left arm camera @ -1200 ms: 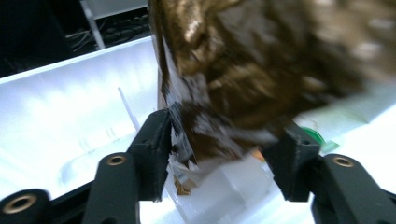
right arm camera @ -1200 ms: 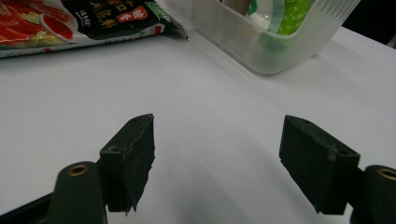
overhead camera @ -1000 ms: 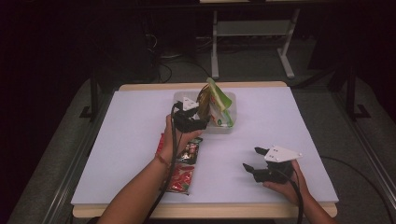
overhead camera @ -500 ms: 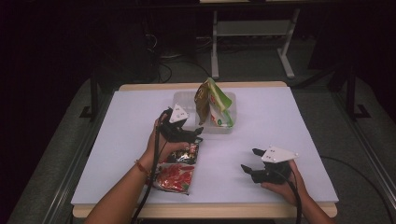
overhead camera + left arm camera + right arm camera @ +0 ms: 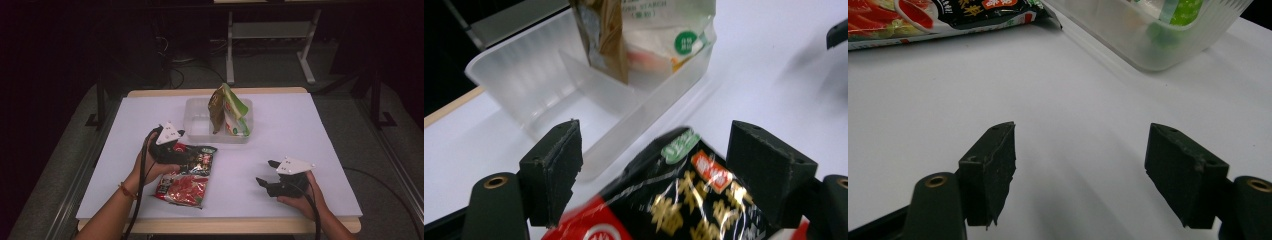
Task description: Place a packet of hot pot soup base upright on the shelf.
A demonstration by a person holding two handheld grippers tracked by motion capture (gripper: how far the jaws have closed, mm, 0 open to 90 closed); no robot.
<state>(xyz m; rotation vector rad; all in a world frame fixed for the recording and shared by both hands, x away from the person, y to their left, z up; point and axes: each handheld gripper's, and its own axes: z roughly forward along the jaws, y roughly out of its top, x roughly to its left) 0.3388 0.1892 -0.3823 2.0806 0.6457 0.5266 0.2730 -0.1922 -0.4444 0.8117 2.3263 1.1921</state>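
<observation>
Hovering over the red-and-black noodle packet [image 5: 187, 172], left gripper [image 5: 175, 150] with jaws spread wide and just lately opening further, packet's top end between them in the left gripper view [image 5: 674, 200] but not pinched. Lying flat on the desk [image 5: 300, 130], that packet, at about seven o'clock from the clear plastic bin [image 5: 197, 127] and just short of its near wall. Standing upright in the bin's right-hand compartment, at about one o'clock from the packet: a brown pouch [image 5: 216, 107] and a green-and-white pouch [image 5: 235, 115], leaning together. Left-hand compartment bare, by the look of it.

Judged step: picking the packet up for the bin. Best done by lowering until both pads straddle the crimped top edge, then closing firmly on the seam rather than on the puffy middle, since glossy film likely slips. Worth lifting high enough to clear the bin wall before swinging toward twelve o'clock, and aiming for the free compartment, away from the standing pouches, lest a nudge topple them.

Resting low on the desk at about four o'clock from the packet, well apart: right gripper [image 5: 270, 180], jaws wide and holding nothing, best kept there.
</observation>
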